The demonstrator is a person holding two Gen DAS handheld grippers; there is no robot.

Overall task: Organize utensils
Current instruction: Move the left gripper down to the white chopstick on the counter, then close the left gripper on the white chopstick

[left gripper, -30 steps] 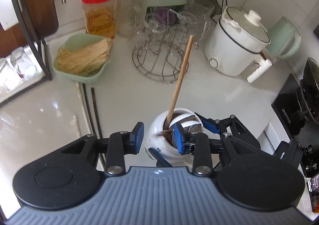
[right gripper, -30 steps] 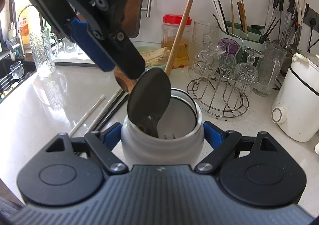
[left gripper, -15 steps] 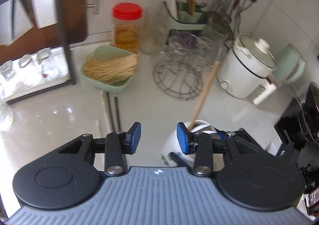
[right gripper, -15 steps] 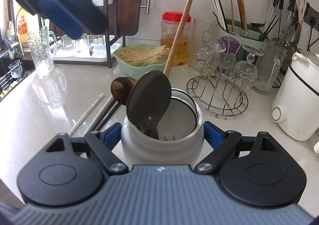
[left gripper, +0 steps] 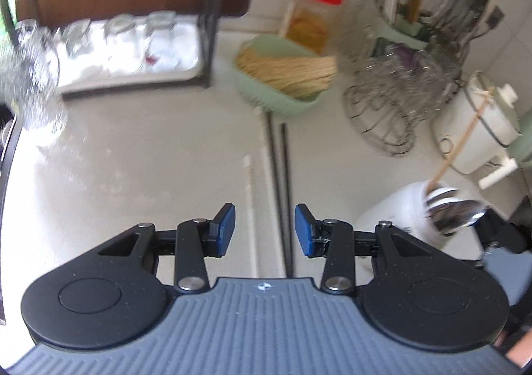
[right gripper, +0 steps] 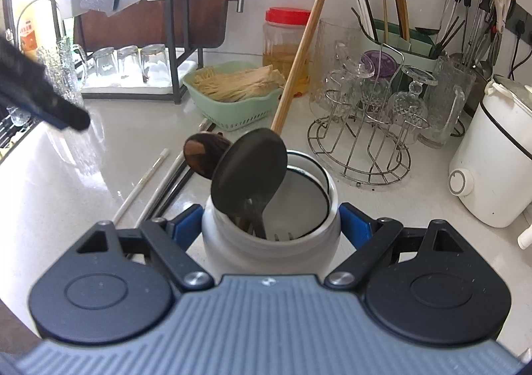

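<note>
My right gripper [right gripper: 271,223] is shut on a white utensil jar [right gripper: 271,252], one blue pad pressing on each side. Standing in the jar are a dark ladle [right gripper: 249,175], a brown wooden spoon [right gripper: 202,155], a long wooden handle [right gripper: 302,52] and a fork. My left gripper [left gripper: 265,230] is open and empty, hovering over the black chopsticks [left gripper: 282,175] and white chopsticks [left gripper: 247,182] lying on the counter. From that view the jar [left gripper: 392,212] stands to the right. The left gripper [right gripper: 43,99] shows as a dark blur at the left edge of the right wrist view.
A green basket of straw-coloured sticks [right gripper: 232,99] sits behind the chopsticks, with a red-lidded jar [right gripper: 286,39] behind it. A wire glass rack [right gripper: 362,142] and a white cooker [right gripper: 492,159] stand at the right. A black shelf with upturned glasses [right gripper: 133,65] is at the back left.
My left gripper has left the jar and swung left and down, and now hangs over the chopsticks. The wooden spoon stays in the jar. The right gripper has not moved.
</note>
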